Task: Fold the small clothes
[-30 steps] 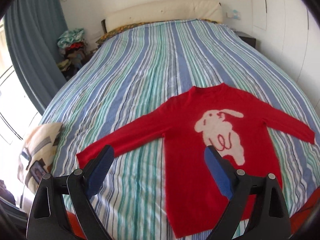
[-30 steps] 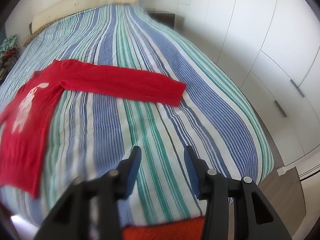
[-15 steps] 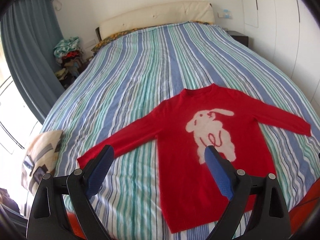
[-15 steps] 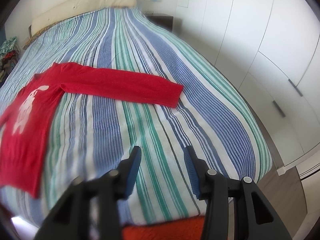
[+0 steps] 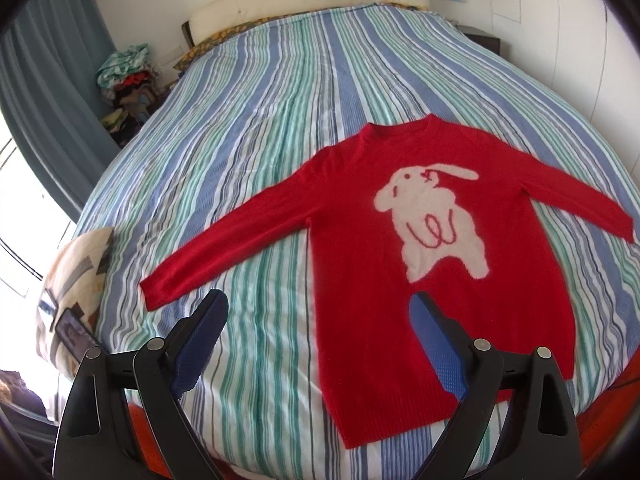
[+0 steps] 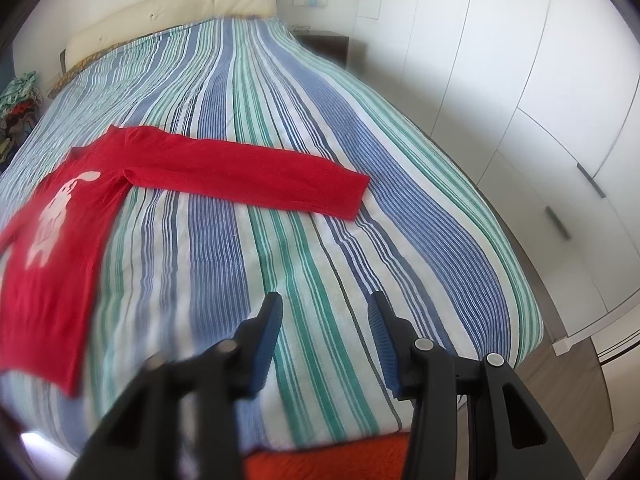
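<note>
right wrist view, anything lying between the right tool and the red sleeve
Nothing: only bare striped bedspread separates the right tool from the red sweater's sleeve, as the right wrist view shows.

A red sweater (image 5: 360,280) lies flat and face up on the striped bedspread (image 5: 280,100), both sleeves spread out to the sides. A white rabbit figure (image 5: 432,220) sits on the sweater's chest, below the neckline. The left gripper (image 5: 320,312) hangs above the sweater's lower part, its blue-padded fingers (image 5: 200,336) wide apart and holding nothing; one finger is beside the near sleeve cuff, the other over the sweater's body. A patterned cushion (image 5: 76,280) rests beyond that cuff, at the bed's edge.
</note>
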`<state>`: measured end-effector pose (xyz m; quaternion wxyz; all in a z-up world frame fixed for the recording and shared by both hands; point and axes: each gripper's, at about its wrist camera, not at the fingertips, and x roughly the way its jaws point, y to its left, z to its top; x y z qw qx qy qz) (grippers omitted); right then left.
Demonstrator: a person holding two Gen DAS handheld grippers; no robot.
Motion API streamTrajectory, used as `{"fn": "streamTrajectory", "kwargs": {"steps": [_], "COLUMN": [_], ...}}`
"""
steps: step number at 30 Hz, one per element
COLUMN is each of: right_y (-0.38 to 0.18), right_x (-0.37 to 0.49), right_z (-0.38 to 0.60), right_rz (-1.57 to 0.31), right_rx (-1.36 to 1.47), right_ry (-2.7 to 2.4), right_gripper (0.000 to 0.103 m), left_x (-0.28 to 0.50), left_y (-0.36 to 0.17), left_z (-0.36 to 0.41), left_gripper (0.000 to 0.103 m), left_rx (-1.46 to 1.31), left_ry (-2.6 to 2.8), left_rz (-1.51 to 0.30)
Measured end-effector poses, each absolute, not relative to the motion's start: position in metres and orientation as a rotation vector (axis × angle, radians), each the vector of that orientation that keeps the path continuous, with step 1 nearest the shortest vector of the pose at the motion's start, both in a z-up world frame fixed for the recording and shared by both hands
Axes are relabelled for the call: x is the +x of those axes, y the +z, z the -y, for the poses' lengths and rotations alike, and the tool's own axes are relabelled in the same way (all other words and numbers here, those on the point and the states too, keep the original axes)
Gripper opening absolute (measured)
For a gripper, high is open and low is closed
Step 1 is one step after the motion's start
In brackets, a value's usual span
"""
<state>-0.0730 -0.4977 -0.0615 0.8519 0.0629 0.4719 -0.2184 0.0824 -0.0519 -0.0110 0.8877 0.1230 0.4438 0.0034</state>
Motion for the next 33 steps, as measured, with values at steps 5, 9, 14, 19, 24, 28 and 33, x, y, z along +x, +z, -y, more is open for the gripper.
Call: {"fn": "streamTrajectory", "kwargs": {"steps": [5, 9, 14, 19, 24, 28, 33], "right_y": [-0.062, -0.064, -0.065, -0.065, -0.064, -0.063, -0.066], "right_x": [-0.071, -0.069, -0.07, -0.07, -0.07, -0.069, -0.064], "right_z": [0.497, 0.497, 0.498, 0.499, 0.497, 0.492, 0.484], "right_rz": [-1.003, -1.009, -1.012, -1.012, -1.008, -1.01, -1.03], "right_rx": [0.12, 0.115, 0.118, 0.119, 0.106, 0.083, 0.03], "right_ry": [-0.464, -0.464, -0.465, -0.465, -0.468, -0.465, -0.44], "right_gripper": [0.045, 0.045, 0.045, 0.045, 0.045, 0.045, 0.045], "left_x": [0.084, 0.082, 0.075, 0.066, 0.066, 0.081, 0.105], "left_y": [-0.054, -0.088, -0.128, -0.137, -0.113, -0.113, -0.114], "left_z": [0.047, 0.044, 0.035, 0.021, 0.002, -0.02, -0.059], "left_gripper": [0.093, 0.093, 0.093, 0.092, 0.093, 0.093, 0.093], "left_rx": [0.282, 0.311, 0.344, 0.289, 0.173, 0.109, 0.014], "left_ry": [0.01, 0.013, 0.028, 0.017, 0.003, 0.042, 0.102], "left_rz": [-1.012, -1.08, -1.169, -1.205, -1.114, -1.116, -1.071]}}
